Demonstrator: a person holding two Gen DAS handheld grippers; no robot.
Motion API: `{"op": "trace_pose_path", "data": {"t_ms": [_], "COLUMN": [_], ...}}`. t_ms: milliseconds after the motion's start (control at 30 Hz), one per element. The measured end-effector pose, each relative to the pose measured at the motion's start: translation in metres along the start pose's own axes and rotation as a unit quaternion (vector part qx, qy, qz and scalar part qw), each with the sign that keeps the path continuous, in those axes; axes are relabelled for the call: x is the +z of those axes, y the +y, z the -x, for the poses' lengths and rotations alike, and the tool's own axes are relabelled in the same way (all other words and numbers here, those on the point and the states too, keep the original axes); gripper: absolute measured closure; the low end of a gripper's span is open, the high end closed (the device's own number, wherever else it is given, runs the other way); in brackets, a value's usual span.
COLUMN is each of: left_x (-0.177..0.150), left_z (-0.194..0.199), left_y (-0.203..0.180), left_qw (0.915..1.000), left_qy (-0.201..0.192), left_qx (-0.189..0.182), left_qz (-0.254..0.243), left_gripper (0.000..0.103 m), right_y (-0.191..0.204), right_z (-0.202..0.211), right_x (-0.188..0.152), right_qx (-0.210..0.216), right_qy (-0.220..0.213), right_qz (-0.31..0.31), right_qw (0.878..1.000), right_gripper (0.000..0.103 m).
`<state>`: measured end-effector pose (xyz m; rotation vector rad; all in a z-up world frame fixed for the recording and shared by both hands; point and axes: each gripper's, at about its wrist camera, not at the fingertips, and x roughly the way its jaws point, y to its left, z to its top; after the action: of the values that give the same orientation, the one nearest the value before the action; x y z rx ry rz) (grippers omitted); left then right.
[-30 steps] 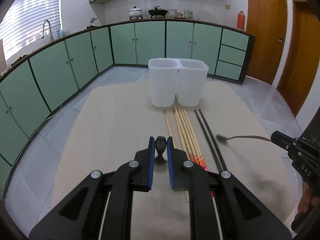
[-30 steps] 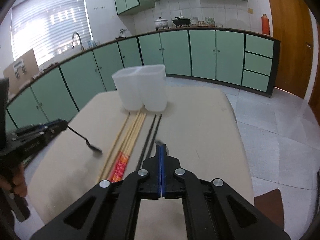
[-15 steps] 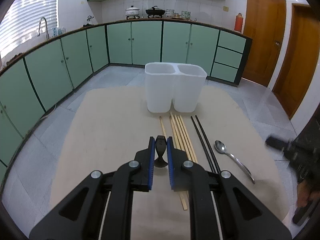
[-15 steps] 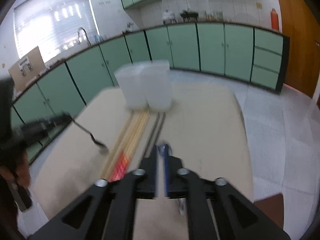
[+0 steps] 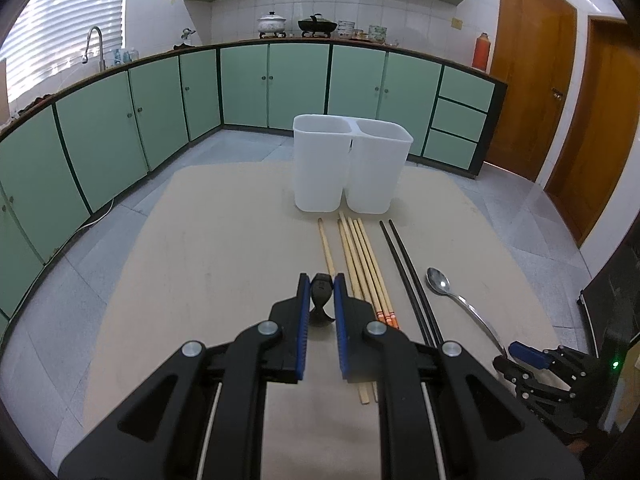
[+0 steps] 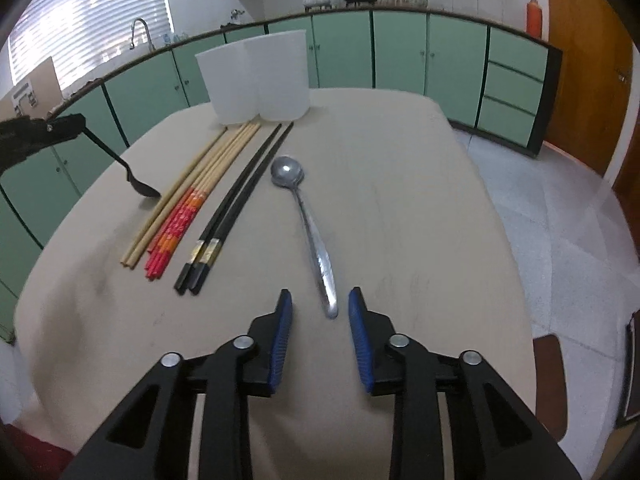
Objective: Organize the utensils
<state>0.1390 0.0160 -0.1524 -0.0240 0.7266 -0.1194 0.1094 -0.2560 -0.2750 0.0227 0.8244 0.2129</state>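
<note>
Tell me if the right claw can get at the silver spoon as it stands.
Probably yes. The right claw is opening, low over the table, with the silver spoon handle's end lying between its fingers untouched. Nothing is in the way.

Daylight came through the blinds (image 5: 60, 32) at upper left, slightly blown out. Both fisheye views were sharp centrally, with curved, dark-vignetted edges.
</note>
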Motion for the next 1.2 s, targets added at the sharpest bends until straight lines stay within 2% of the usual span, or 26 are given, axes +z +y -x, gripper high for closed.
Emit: {"op": "trace_pose_path", "data": {"t_ms": [100,167,233,433,800,1200], "left_x": [0.000,0.000,0.000,0.000,0.003,0.012], "left_z": [0.000,0.000,0.001,0.002,0.007,0.012], "left_y": [0.000,0.000,0.000,0.003,0.003,0.004], "left_qw": [1.0000,1.0000,1.0000,1.0000,0.9999,0.9998], "left_qy": [0.000,0.000,0.000,-0.001,-0.011,-0.018], "left_qx": [0.000,0.000,0.000,0.001,0.002,-0.005], "left_qz": [0.000,0.000,-0.001,0.000,-0.005,-0.005], "left_gripper": [0.092,0.092,0.092,0.092,0.092,0.092], "right_y": [0.002,0.001,-0.001,0.002,0.015,0.026], "right_z": [-0.002,-0.002,-0.001,0.014,0.065,0.083], "right_x": [-0.001,0.000,0.000,0.013,0.069,0.108], "right_qx": [-0.006,-0.002,-0.002,0.000,0.009,0.060], "right_qy": [-0.007,-0.008,-0.009,-0.014,-0.058,-0.086], "right_qz": [0.010,0.008,0.003,0.015,0.041,0.036], "right_qw": [1.000,1.000,1.000,1.000,0.997,0.994], "right_gripper": [0.084,0.095,0.101,0.102,0.102,0.103]}}
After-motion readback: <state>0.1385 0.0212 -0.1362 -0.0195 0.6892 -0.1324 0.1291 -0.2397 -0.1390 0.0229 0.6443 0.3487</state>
